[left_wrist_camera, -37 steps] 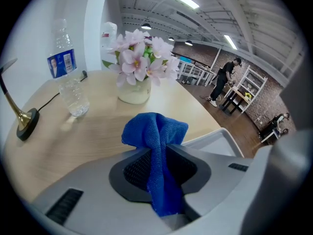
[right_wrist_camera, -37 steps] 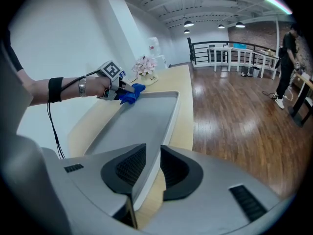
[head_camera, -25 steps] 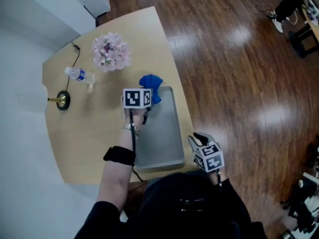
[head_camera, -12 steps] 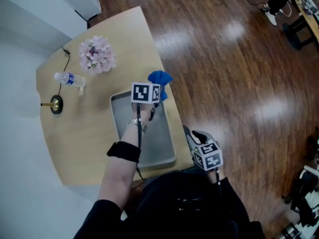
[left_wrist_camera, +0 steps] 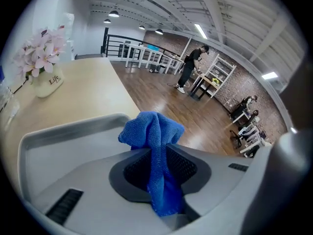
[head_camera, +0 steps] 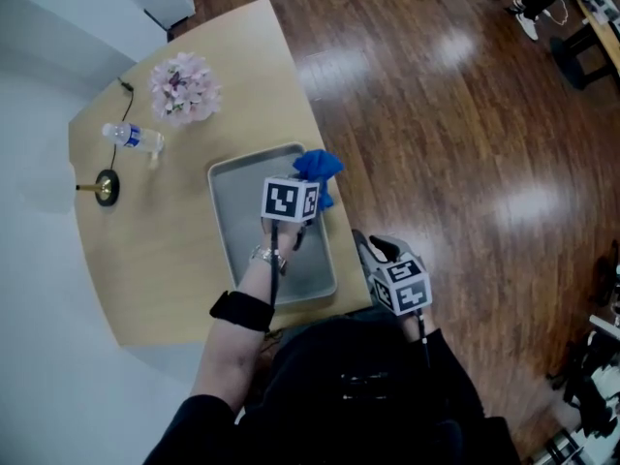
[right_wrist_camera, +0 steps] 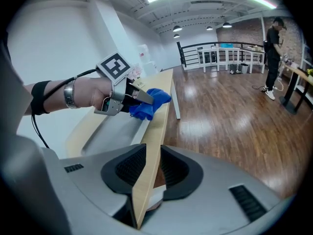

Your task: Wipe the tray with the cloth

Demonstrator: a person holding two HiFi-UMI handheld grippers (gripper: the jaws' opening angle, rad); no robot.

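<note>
A grey metal tray [head_camera: 237,211] lies on the wooden table. My left gripper [head_camera: 310,186] is shut on a bunched blue cloth [head_camera: 318,170], which rests at the tray's far right rim. In the left gripper view the cloth [left_wrist_camera: 154,131] hangs pinched between the pads over the tray [left_wrist_camera: 68,146]. My right gripper [head_camera: 366,250] sits at the table's near right edge, and its jaws close on the thin table edge [right_wrist_camera: 155,131]. From there I see the left gripper [right_wrist_camera: 139,98], the cloth [right_wrist_camera: 152,102] and the tray [right_wrist_camera: 115,131] ahead.
A pot of pink flowers [head_camera: 180,87], a water bottle [head_camera: 133,139] lying flat and a small brass stand [head_camera: 103,188] occupy the table's far left. Dark wooden floor [head_camera: 455,143] lies beyond the table's right edge. A person [right_wrist_camera: 273,58] stands far off.
The left gripper has carried the cloth rightwards across the tray's far end to its right rim. The right gripper has stayed at the table edge.
</note>
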